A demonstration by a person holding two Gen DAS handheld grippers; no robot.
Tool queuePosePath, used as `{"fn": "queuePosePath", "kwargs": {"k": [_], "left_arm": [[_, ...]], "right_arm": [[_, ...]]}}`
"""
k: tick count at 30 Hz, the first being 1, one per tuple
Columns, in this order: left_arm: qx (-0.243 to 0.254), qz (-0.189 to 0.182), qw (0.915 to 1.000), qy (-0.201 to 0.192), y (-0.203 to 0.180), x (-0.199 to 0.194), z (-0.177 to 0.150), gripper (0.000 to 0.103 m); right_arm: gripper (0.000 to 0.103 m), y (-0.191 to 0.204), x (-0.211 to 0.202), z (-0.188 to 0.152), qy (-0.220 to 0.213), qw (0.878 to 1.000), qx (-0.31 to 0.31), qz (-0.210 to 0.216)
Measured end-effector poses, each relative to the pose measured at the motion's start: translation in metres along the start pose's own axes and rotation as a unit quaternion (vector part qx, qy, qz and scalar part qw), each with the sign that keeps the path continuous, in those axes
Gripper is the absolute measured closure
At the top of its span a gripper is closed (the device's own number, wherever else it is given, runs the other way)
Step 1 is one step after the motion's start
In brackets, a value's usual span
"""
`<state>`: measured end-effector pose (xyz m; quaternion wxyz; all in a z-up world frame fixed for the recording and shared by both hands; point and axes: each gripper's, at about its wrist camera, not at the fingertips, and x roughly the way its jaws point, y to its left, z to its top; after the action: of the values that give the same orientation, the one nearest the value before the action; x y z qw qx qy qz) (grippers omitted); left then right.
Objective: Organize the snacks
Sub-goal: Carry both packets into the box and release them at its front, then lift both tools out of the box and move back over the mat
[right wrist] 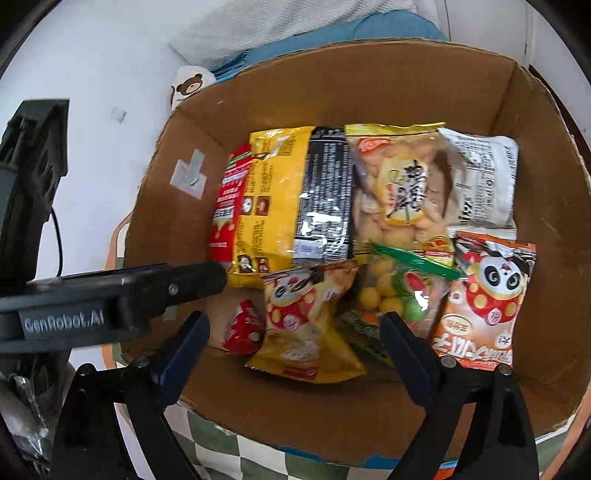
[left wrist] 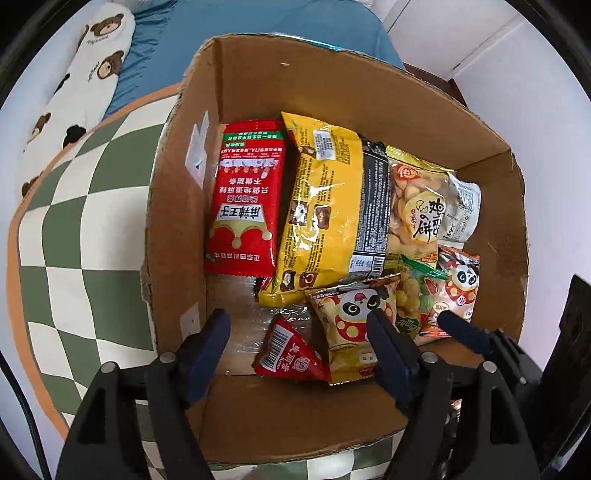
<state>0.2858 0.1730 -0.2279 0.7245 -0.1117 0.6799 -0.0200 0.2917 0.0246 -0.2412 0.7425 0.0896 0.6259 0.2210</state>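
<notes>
A cardboard box [left wrist: 258, 92] holds several snack packets: a red packet [left wrist: 245, 195], a big yellow-and-black bag [left wrist: 332, 206], a clear bag of biscuits [left wrist: 417, 206], two panda packets [left wrist: 351, 325] and a small red triangular packet [left wrist: 291, 354]. My left gripper [left wrist: 299, 350] is open and empty over the box's near edge, above the red triangle and the yellow panda packet. My right gripper [right wrist: 295, 347] is open and empty over the yellow panda packet [right wrist: 306, 325]. The orange panda packet [right wrist: 487, 295] lies to its right. The left gripper's finger [right wrist: 147, 284] shows at the box's left wall.
The box [right wrist: 369, 85] stands on a green-and-white checkered cloth [left wrist: 81, 229] with an orange border. A bear-print pillow [left wrist: 85, 74] and blue bedding [left wrist: 258, 18] lie behind. A white packet [right wrist: 484, 181] lies at the box's far right.
</notes>
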Motion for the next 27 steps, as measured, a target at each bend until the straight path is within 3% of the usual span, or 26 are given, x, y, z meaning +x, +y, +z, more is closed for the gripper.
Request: {"fn": "queuePosePath", "kwargs": {"k": [6, 16, 27], "left_arm": [[-0.01, 0.0, 0.9998, -0.016, 0.002, -0.003, -0.006, 0.027], [-0.012, 0.032, 0.9958, -0.085, -0.008, -0.026, -0.04, 0.027], [0.006, 0.053, 0.982, -0.181, -0.034, -0.081, -0.091, 0.027]], "right_arm": [[0.008, -0.013, -0.014, -0.004, -0.007, 0.999, -0.001, -0.049], [0.008, -0.033, -0.06, -0.019, -0.054, 0.991, -0.012, -0.12], [0.005, -0.022, -0.12, -0.054, -0.122, 0.979, -0.032, -0.159]]}}
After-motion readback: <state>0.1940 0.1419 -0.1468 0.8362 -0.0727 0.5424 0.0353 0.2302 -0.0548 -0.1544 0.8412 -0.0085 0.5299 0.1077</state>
